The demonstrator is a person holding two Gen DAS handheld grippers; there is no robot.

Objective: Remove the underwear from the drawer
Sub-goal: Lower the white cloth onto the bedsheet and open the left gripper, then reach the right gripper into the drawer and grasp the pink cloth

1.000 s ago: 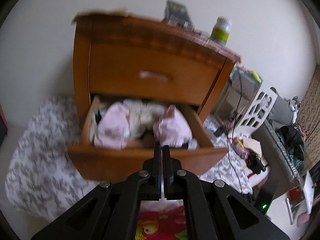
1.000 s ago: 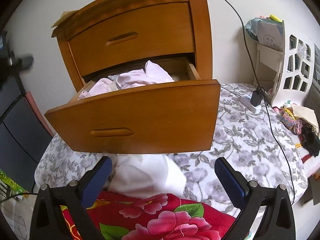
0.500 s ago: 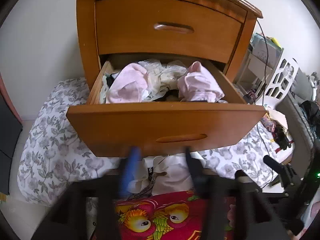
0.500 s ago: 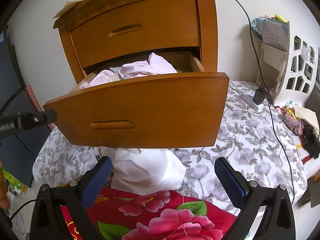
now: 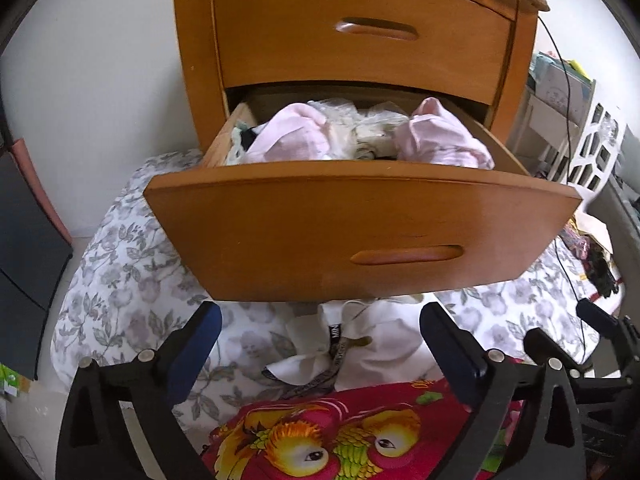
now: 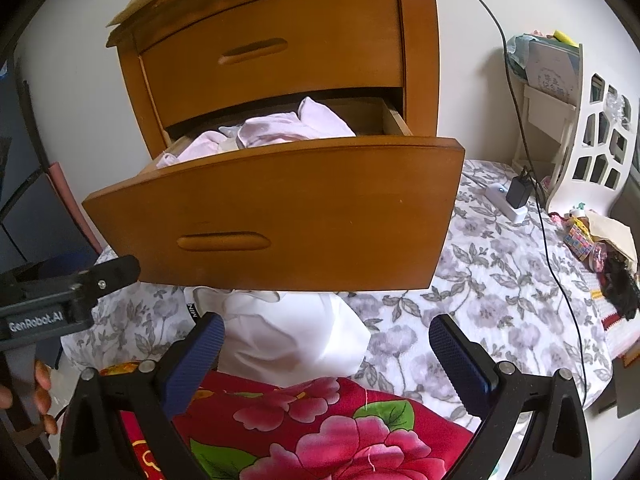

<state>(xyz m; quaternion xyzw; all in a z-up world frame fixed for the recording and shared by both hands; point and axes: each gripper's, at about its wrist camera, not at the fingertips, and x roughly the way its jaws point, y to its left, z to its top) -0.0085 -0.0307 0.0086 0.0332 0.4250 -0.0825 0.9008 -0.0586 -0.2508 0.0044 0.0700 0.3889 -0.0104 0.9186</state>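
Observation:
A wooden nightstand's lower drawer point(image 5: 360, 224) point(image 6: 280, 212) stands pulled out, heaped with pale pink underwear point(image 5: 436, 138) point(image 6: 288, 126) and cream lace pieces point(image 5: 360, 128). My left gripper point(image 5: 318, 320) hangs low before the drawer front, its jaws opening wide, with nothing pressed between them. A white garment with a black strap point(image 5: 360, 348) point(image 6: 288, 332) lies on the bed beneath the drawer, behind both grippers. My right gripper point(image 6: 326, 330) is open over that white garment, empty.
The floral grey bedspread point(image 6: 500, 280) runs right; a red flowered quilt point(image 6: 320, 432) lies in the foreground. A charger and cable point(image 6: 518, 196), a white openwork shelf point(image 6: 592, 140) and small clutter point(image 6: 600, 248) sit to the right. A hand point(image 6: 40, 384) holds the left gripper's body point(image 6: 60, 300).
My left gripper went from shut to wide open and sank from above the drawer to below its front. The right gripper stayed put, open.

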